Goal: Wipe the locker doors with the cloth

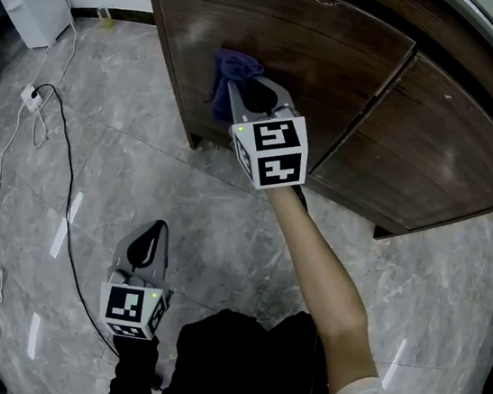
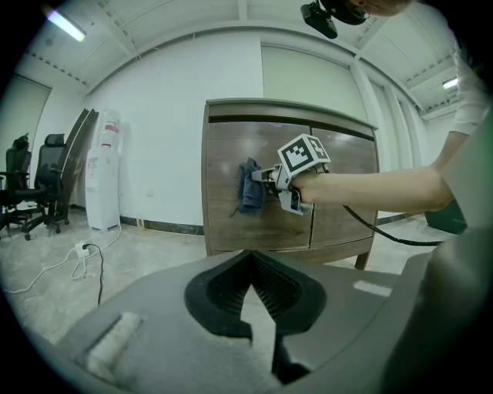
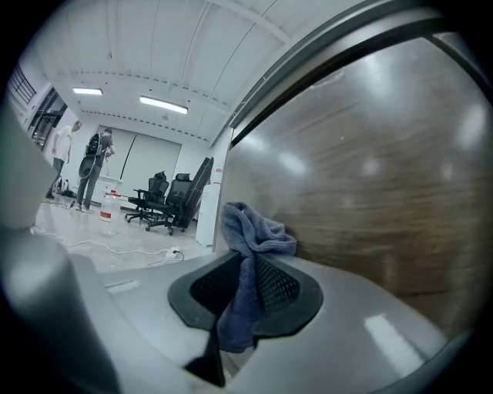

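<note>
So, the right gripper [image 1: 240, 89] had its jaws clamped on the blue cloth [image 1: 232, 64]. The cloth was bunched up against the left locker door [image 1: 340, 50], around the middle of the panel. The left gripper [image 1: 155, 235] hung low over the floor [image 1: 75, 122], well apart from the locker, its jaws closed together with nothing in them. My worry was that only a thin fold of cloth sat between the right jaws, with the rest wadded at the tips. A hard drag across the wood could've tugged it loose and dropped it. And if that wad had slid sideways, the bare tips might've scraped the door. The right door [image 1: 445, 147] probably needed a pass too.
</note>
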Demonstrator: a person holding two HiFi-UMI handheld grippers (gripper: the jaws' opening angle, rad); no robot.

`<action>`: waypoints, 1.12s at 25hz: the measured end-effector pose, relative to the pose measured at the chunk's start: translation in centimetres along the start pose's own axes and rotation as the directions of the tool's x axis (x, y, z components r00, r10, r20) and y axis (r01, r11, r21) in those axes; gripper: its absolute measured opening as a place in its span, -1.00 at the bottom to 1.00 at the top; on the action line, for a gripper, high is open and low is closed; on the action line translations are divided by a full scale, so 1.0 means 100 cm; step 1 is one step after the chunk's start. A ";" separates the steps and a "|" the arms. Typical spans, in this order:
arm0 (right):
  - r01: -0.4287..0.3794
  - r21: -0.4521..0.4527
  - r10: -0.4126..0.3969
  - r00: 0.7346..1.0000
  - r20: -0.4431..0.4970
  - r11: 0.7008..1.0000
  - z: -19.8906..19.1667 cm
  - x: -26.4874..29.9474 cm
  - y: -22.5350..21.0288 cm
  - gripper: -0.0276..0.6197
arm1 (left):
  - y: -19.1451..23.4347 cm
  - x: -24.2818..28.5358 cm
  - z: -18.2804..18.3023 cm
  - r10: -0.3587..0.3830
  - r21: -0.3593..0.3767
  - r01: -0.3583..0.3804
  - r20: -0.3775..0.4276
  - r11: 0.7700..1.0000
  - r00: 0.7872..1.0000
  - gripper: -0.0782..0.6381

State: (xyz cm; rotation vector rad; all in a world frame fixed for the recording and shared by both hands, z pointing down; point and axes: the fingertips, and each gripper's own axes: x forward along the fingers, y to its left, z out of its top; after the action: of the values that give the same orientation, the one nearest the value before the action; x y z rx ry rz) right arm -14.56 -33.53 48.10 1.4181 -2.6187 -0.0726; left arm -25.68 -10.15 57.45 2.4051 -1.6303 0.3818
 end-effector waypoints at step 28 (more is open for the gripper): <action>-0.040 0.134 0.080 0.949 -0.304 0.990 -0.182 0.045 0.045 -0.72 | 0.034 -0.001 -0.034 0.053 -0.046 -0.055 -0.051 0.997 0.997 -0.78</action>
State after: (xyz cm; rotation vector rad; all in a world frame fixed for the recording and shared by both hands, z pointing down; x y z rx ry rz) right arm -17.70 -34.19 67.16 1.2659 -2.4383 0.3044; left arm -29.17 -10.18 60.71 2.3030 -1.6666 0.4045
